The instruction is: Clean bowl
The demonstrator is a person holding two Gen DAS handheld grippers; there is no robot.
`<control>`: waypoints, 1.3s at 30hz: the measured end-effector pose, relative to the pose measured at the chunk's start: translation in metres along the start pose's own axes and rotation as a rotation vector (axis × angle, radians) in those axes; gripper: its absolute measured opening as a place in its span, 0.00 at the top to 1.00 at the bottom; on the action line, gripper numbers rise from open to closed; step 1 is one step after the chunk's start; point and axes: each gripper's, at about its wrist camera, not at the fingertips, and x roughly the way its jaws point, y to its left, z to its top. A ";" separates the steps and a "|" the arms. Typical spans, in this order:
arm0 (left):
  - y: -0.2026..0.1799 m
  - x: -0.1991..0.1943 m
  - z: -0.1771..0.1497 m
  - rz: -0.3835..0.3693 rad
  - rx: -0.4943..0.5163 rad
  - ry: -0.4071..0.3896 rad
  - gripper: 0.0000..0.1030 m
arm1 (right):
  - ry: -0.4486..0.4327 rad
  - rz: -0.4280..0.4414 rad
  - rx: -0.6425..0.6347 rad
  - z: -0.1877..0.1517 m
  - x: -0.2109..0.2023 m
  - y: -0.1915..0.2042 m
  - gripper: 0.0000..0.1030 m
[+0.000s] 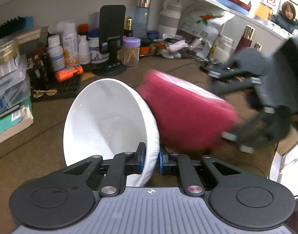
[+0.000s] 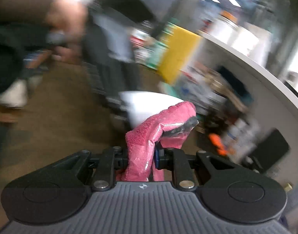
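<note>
Bowl (image 1: pixel 110 120) sits centre frame in your left wrist view, white, tilted on edge and empty, its ribbed wall clamped in your left gripper (image 1: pixel 151 156). Your right gripper (image 2: pixel 141 156) is clamped on the pink cloth (image 2: pixel 149 136), blurred at right there. Only the left view shows sharply the bottles (image 1: pixel 69 44) crowding the upper left, with bare brown tabletop (image 1: pixel 32 146) at lower left.

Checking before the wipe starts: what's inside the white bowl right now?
The white bowl, tipped on its side, looks bare and glossy inside; no food is visible. The left tongs pinch its rim and cover a small patch there.
</note>
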 end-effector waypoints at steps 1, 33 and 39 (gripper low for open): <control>-0.002 0.001 0.000 0.007 0.013 0.005 0.86 | 0.002 -0.004 -0.008 0.003 -0.002 0.003 0.81; -0.037 0.041 -0.010 0.403 0.320 0.160 0.85 | 0.014 -0.336 0.417 -0.043 0.061 -0.062 0.80; -0.029 0.032 0.006 0.309 0.191 0.124 0.86 | 0.045 -0.328 0.389 -0.046 0.057 -0.069 0.81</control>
